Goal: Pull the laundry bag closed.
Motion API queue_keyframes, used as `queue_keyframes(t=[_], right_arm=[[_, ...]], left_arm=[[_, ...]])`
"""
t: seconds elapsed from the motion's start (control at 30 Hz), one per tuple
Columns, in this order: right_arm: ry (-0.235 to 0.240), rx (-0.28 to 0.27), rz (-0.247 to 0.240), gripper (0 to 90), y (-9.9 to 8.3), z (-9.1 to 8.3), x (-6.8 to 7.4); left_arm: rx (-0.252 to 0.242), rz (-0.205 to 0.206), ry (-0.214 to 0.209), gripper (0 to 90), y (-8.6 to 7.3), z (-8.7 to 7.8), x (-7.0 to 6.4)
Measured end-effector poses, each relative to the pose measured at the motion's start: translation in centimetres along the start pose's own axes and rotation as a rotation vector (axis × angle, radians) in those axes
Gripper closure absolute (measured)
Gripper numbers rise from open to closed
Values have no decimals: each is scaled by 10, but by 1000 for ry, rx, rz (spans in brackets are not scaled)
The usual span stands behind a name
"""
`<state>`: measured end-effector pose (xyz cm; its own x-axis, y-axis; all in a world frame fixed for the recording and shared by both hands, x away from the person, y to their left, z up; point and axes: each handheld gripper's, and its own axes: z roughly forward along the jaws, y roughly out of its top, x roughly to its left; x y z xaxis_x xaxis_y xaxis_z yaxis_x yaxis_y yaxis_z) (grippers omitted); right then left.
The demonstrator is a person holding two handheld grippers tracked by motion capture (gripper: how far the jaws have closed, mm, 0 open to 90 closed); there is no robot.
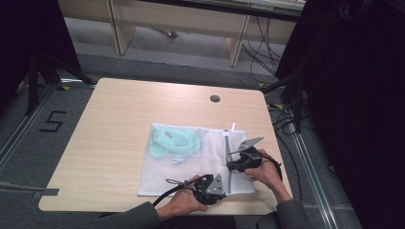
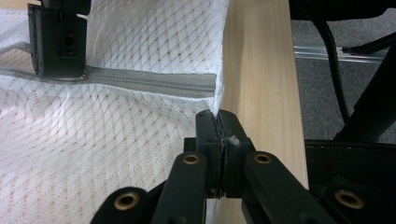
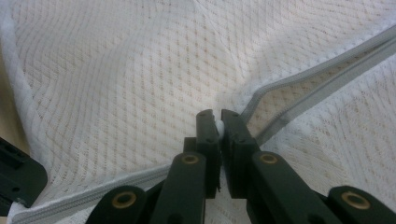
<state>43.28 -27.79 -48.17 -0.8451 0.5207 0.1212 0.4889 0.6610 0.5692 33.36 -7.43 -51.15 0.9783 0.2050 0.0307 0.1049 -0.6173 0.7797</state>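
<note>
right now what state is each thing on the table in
mesh laundry bag: lying flat, a mint-green item inside
zipper: part closed, part open
left gripper: shut on the mesh laundry bag's edge near the zipper's end
right gripper: shut on something small and white at the zipper
table: bare around the bag

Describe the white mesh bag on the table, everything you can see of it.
The mesh bag is a flat, white, diamond-net pouch lying toward the right front of the wooden table. A grey zipper runs along its right side, closed near the front end and parted further along. Pale green items show through its far part. The left gripper pinches its near corner by the zipper's end; the right gripper pinches white material at the zipper.
</note>
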Motion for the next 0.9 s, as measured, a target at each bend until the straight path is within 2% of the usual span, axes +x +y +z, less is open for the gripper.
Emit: queue_keyframes(t=[0.13, 0.17, 0.2, 0.5, 0.53, 0.6, 0.77, 0.9], right_arm=[[0, 1, -7, 868, 1, 0, 0], [-2, 2, 0, 868, 2, -1, -1], [-5, 1, -3, 868, 2, 0, -1], [-11, -7, -11, 868, 4, -1, -2], [-16, -8, -8, 868, 4, -2, -2], [-12, -1, -8, 868, 5, 0, -3], [-19, -9, -5, 868, 6, -1, -5], [-16, -7, -14, 868, 8, 1, -6]], left_arm=[[-10, -13, -3, 884, -1, 1, 0], [-11, -11, 3, 884, -1, 1, 0], [-7, 10, 2, 884, 0, 0, 1], [-10, 10, 6, 885, 0, 0, 1], [-11, -16, 4, 885, -1, 0, 0], [-13, 0, 3, 885, 0, 0, 1], [-19, -35, -7, 888, -1, -1, 3], [-11, -22, 1, 889, -1, -1, 2]])
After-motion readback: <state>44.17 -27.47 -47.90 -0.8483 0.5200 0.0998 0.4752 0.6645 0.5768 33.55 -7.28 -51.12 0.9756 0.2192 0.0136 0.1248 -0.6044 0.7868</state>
